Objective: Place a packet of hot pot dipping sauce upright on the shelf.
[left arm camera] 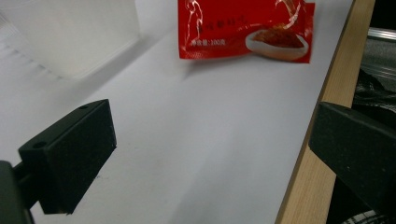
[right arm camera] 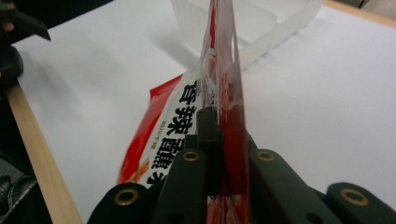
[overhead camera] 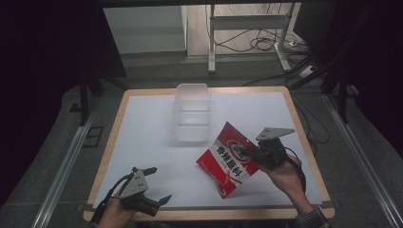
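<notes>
The red snack pouch (overhead camera: pixel 228 159) hangs tilted above the bench (overhead camera: pixel 152 137), pinched at its upper right edge between the closed jaws of the right gripper (overhead camera: pixel 247 153). Beyond that gripper, just past the pouch's top corner, stands a clear plastic container (overhead camera: pixel 193 112). The left gripper (overhead camera: pixel 154 185) rests near the bench's front edge, well apart from the pouch, jaws wide open and holding nothing.

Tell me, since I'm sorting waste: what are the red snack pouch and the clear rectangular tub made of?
Red snack pouch: likely glossy printed plastic film; it shines and bends in the right gripper.
Clear rectangular tub: seemingly rigid translucent plastic; the white table shows through.
</notes>
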A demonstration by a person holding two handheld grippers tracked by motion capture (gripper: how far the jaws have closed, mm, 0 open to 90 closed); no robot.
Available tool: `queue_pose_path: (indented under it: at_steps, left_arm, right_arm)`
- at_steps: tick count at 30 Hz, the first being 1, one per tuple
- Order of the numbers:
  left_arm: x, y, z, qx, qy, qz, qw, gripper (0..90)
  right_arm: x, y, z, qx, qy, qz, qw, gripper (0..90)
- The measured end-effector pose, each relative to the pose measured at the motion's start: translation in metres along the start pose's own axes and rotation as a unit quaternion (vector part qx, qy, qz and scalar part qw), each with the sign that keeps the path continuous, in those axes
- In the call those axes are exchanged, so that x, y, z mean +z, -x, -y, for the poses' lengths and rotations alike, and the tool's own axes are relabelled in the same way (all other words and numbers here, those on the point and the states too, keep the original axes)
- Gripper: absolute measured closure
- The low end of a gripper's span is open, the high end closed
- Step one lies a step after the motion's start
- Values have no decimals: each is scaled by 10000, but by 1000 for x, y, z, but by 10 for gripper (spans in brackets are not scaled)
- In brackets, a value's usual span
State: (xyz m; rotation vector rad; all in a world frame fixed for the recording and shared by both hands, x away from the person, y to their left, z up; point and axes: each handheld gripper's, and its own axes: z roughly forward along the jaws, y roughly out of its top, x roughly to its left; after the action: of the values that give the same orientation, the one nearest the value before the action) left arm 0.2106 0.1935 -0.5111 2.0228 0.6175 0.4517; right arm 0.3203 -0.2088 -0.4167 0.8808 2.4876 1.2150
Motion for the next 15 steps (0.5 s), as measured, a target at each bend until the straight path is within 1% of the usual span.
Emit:
queue_pose_path:
  at_steps: [1, 4, 5, 8, 13, 15]
  left_arm:
    - [0, 0, 0, -5, 1, -1, 10000, 7]
    - [0, 0, 0, 2, -3, -1, 10000, 7]
    - [0, 0, 0, 2, -3, 0, 10000, 7]
    - [0, 0, 0, 30, -29, -12, 10000, 7]
    - [0, 0, 0, 43, -32, -18, 10000, 8]
    - [-1, 0, 0, 42, -30, -18, 10000, 8]
  right_arm:
    - [-3, 1, -5, -17, 31, 37, 10000, 878]
    - [-6, 1, -10, -43, 53, 61, 10000, 878]
    - [-9, 2, -15, -61, 91, 69, 9999, 878]
    - [-12, 1, -23, -109, 132, 109, 9998, 878]
    - [-16, -1, -35, -232, 199, 149, 9994, 878]
    - [-17, -2, -39, -303, 210, 203, 9991, 878]
